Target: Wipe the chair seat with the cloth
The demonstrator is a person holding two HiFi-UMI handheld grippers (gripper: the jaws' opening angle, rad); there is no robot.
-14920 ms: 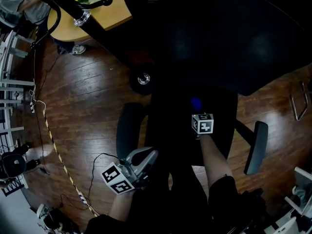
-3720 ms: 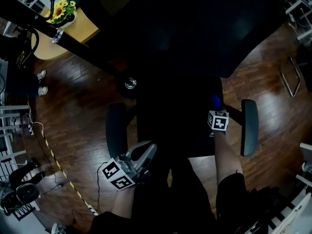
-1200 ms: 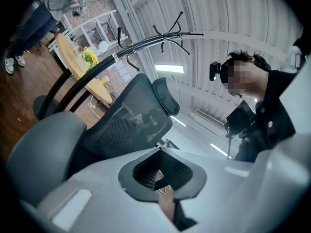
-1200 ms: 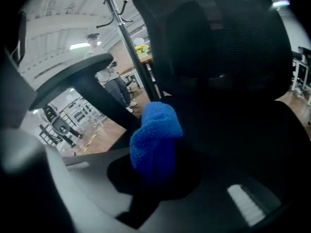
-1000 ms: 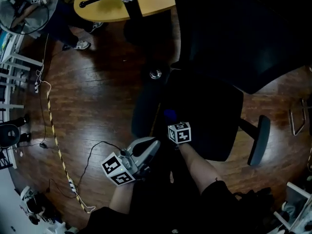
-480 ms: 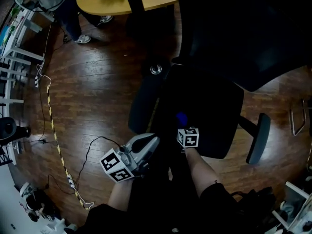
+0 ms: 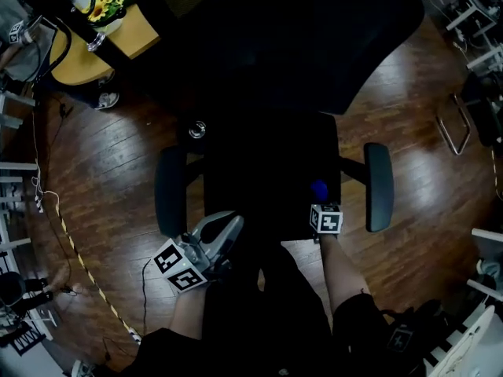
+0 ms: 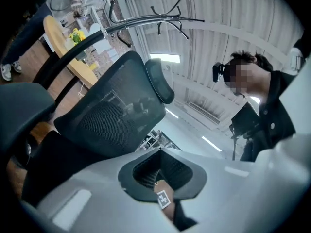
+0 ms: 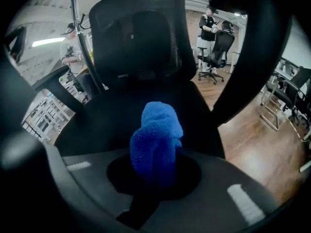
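Observation:
A black office chair stands below me with its seat (image 7: 267, 171) between two armrests (image 7: 378, 185). My right gripper (image 7: 321, 203) is shut on a blue cloth (image 7: 318, 189) at the front right part of the seat, close to the right armrest. In the right gripper view the bunched cloth (image 9: 155, 135) sticks up from the right gripper (image 9: 154, 171), with the seat (image 9: 121, 115) and backrest beyond. My left gripper (image 7: 225, 230) hangs shut and empty off the seat's front left corner. The left gripper (image 8: 160, 165) points up at the mesh backrest (image 8: 109, 120).
A round wooden table (image 7: 137, 42) with yellow flowers stands at the far left, crossed by a black pole. A cable (image 7: 78, 258) trails over the wooden floor on the left. A metal frame (image 7: 452, 124) lies at the right. A second chair and a person (image 9: 210, 25) stand far behind.
My right gripper has carried the cloth from the front middle of the seat to its front right, near the armrest. The head view has swung round. The left gripper stays put.

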